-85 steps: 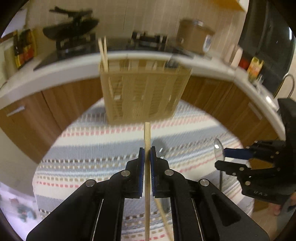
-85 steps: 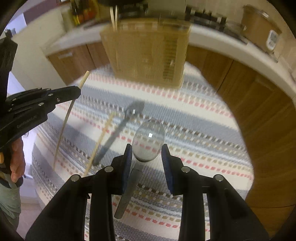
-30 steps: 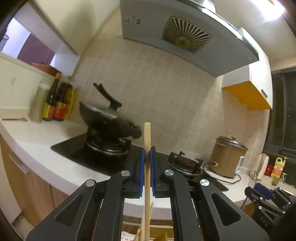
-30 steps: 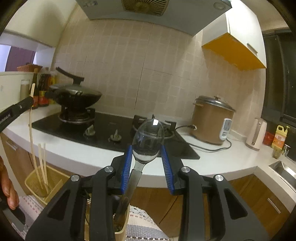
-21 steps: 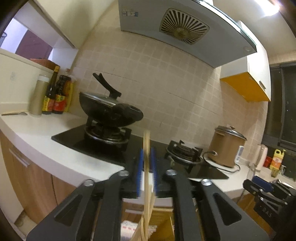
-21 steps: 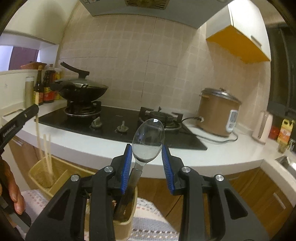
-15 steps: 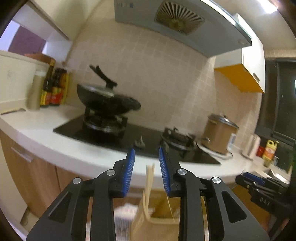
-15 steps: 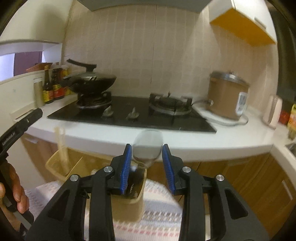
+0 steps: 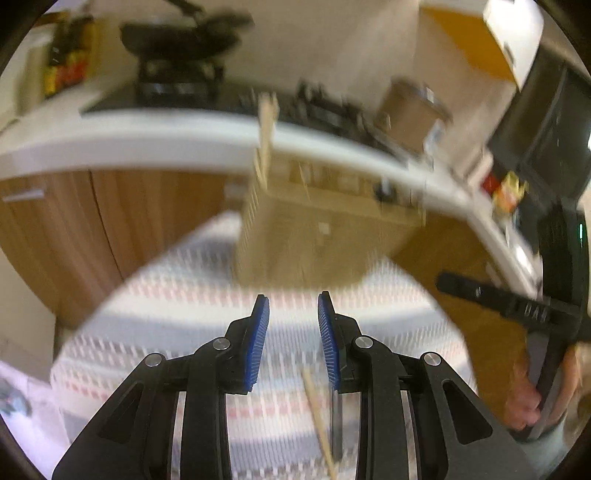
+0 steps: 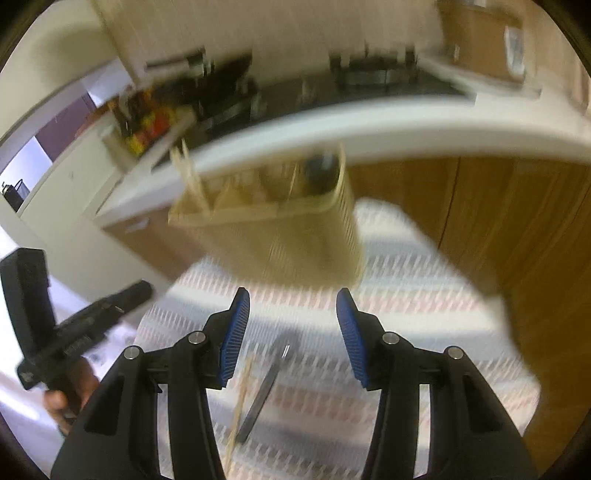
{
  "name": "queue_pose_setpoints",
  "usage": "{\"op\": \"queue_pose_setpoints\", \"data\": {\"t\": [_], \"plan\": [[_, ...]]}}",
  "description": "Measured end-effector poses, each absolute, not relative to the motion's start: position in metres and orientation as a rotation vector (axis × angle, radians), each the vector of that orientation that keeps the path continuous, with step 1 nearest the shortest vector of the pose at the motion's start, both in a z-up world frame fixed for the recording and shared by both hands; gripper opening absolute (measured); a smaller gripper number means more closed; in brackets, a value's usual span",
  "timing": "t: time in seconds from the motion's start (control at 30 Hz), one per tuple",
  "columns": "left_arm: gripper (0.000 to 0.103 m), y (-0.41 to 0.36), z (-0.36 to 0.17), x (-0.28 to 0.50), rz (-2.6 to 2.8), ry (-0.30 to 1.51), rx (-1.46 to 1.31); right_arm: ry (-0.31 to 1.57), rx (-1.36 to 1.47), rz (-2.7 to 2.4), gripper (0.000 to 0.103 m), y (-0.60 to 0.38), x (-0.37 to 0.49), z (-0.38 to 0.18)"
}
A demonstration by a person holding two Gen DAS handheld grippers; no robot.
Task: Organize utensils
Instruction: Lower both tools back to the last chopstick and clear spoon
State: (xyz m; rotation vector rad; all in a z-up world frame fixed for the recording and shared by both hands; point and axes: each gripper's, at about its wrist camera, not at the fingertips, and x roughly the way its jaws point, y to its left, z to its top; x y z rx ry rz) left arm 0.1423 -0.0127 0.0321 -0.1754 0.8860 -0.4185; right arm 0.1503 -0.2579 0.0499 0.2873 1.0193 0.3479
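A beige slatted utensil holder (image 9: 325,236) stands at the far side of the striped tablecloth; it also shows in the right wrist view (image 10: 280,229). Chopsticks (image 9: 264,140) stick up from its left compartment, and a dark spoon handle (image 10: 321,166) shows in its right compartment. My left gripper (image 9: 293,314) is open and empty in front of the holder. My right gripper (image 10: 291,310) is open and empty too. One loose chopstick (image 9: 319,417) and a metal utensil (image 10: 262,395) lie on the cloth near the grippers. Both views are blurred.
The striped tablecloth (image 9: 166,306) covers a round table. Behind it runs a white counter (image 9: 147,140) over wooden cabinets, with a wok (image 9: 181,33), a rice cooker (image 9: 410,107) and bottles (image 9: 66,66).
Both grippers have opened: the chopstick went into the holder's left compartment and the spoon into its right one. Both views have tipped down from the stove wall to the table.
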Motion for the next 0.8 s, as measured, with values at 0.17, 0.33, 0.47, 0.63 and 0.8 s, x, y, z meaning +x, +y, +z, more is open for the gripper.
{"op": "queue_pose_setpoints", "data": {"t": [0.17,0.33,0.47,0.63,0.8], "plan": [[0.025,-0.040,-0.024,0.131,-0.474,1.074,-0.089,1.194,0.335,0.373,0.046,-0.248,0.155,0.004],[0.024,-0.052,-0.063,0.124,-0.427,1.119,-0.061,1.270,0.369,0.343,0.046,-0.241,0.163,-0.035],[0.023,-0.059,-0.069,0.117,-0.385,1.094,-0.009,1.287,0.345,0.324,0.045,-0.225,0.168,-0.048],[0.020,-0.076,-0.073,0.106,-0.336,1.049,0.067,1.261,0.252,0.283,0.046,-0.196,0.168,-0.051],[0.017,-0.070,-0.079,0.091,-0.316,1.003,0.012,1.219,0.151,0.229,0.046,-0.173,0.173,-0.053]]}}
